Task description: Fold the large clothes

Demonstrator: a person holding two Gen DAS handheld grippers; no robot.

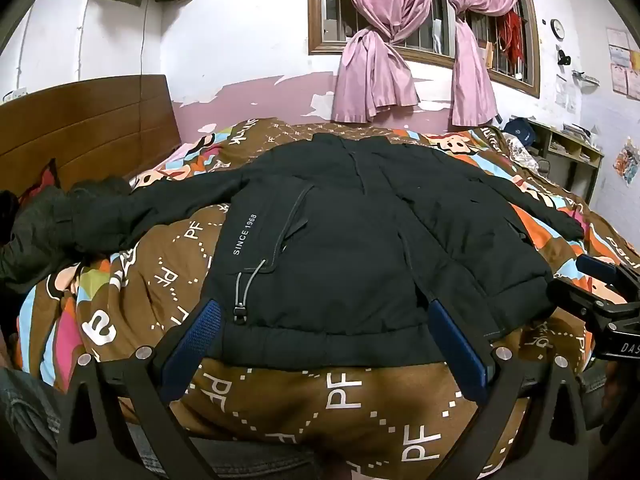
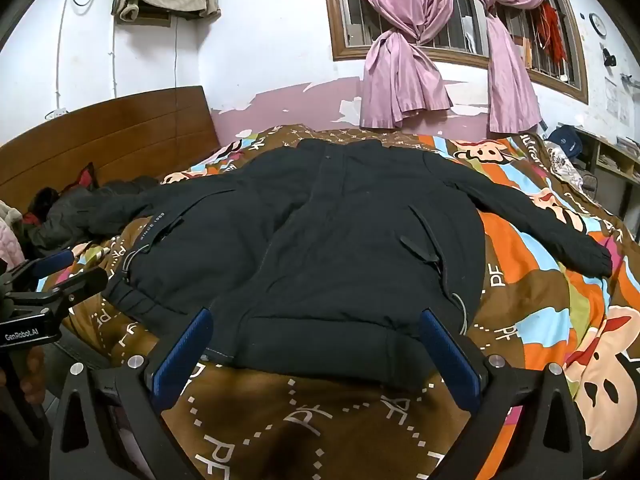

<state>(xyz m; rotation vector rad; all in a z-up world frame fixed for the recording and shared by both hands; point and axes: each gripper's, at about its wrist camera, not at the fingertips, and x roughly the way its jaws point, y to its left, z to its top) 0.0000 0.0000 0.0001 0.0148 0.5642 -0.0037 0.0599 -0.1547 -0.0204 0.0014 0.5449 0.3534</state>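
Left gripper (image 1: 322, 312) and right gripper (image 2: 316, 320): jaws wide, empty, above jacket (image 1: 360, 220) hem.

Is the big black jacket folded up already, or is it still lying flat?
Still spread flat. The black padded jacket lies front up on the patterned brown bedspread, both sleeves stretched out sideways, hem nearest the cameras. Nothing is folded over.

Both wrist views look slightly downward from the bed's (image 1: 340, 400) near edge, sharing the jacket (image 1: 360, 240).
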